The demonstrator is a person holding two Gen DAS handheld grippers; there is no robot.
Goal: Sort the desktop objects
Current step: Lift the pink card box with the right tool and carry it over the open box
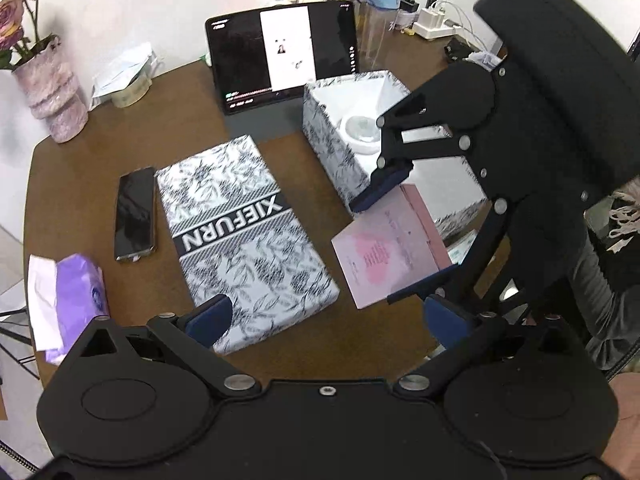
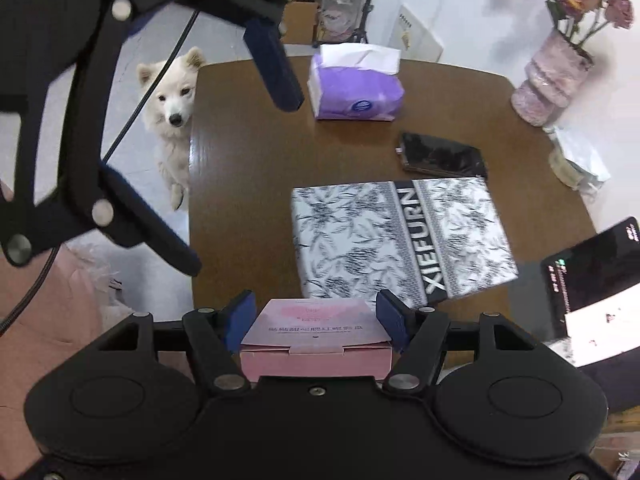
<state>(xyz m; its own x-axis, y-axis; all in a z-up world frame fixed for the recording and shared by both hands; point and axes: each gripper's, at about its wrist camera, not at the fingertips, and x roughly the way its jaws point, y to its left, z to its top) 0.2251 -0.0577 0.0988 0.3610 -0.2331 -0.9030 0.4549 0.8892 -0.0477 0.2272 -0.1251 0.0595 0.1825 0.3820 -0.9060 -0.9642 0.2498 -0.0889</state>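
Observation:
A flat pink box (image 1: 386,250) (image 2: 316,334) sits between the blue pads of my right gripper (image 2: 316,320), which is shut on it. In the left wrist view the right gripper (image 1: 400,236) holds it tilted over the table's right edge, right beside the open patterned box (image 1: 332,152). That box holds a white round item (image 1: 362,130). Its lid (image 1: 244,236) (image 2: 400,240), marked XIEFURN, lies flat mid-table. My left gripper (image 1: 328,320) (image 2: 218,152) is open over the lid's near corner, holding nothing.
On the brown table lie a black phone (image 1: 135,212) (image 2: 440,156), a purple tissue pack (image 1: 68,300) (image 2: 356,84), a propped tablet (image 1: 280,52), a flower vase (image 1: 52,88) (image 2: 556,76) and bottles (image 1: 378,12). A white dog (image 2: 172,100) stands at the table's far edge.

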